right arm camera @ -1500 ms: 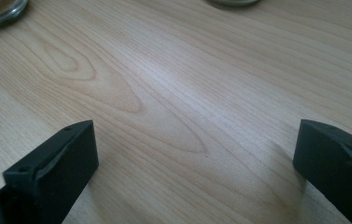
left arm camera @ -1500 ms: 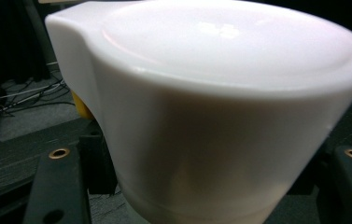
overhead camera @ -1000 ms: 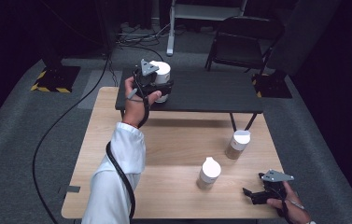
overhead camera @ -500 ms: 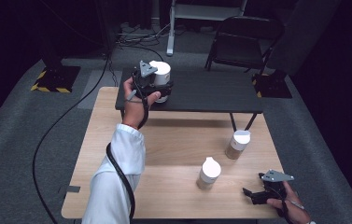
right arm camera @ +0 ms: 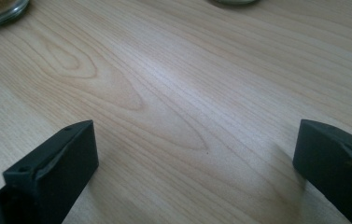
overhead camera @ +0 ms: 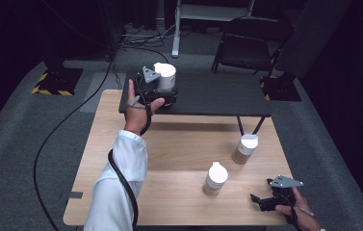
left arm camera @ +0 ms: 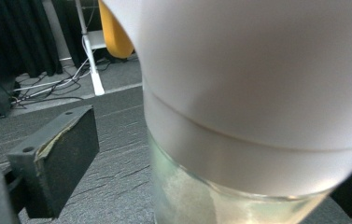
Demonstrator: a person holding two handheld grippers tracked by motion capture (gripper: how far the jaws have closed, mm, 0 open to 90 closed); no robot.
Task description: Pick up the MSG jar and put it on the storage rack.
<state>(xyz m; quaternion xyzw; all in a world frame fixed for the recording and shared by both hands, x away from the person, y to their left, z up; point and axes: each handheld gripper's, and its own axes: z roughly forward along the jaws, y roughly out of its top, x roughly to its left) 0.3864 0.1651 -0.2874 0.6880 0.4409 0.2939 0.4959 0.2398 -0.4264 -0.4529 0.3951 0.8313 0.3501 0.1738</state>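
The left arm reaches toward 12 o'clock; the left gripper [overhead camera: 162, 89] has just been opening its fingers. The right gripper [overhead camera: 261, 202], at 5 o'clock, rests spread wide.

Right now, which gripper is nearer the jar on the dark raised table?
Left. The left gripper sits around that jar, jaws just opened and clear of it. The right gripper rests open on the wooden table, far toward the near edge.
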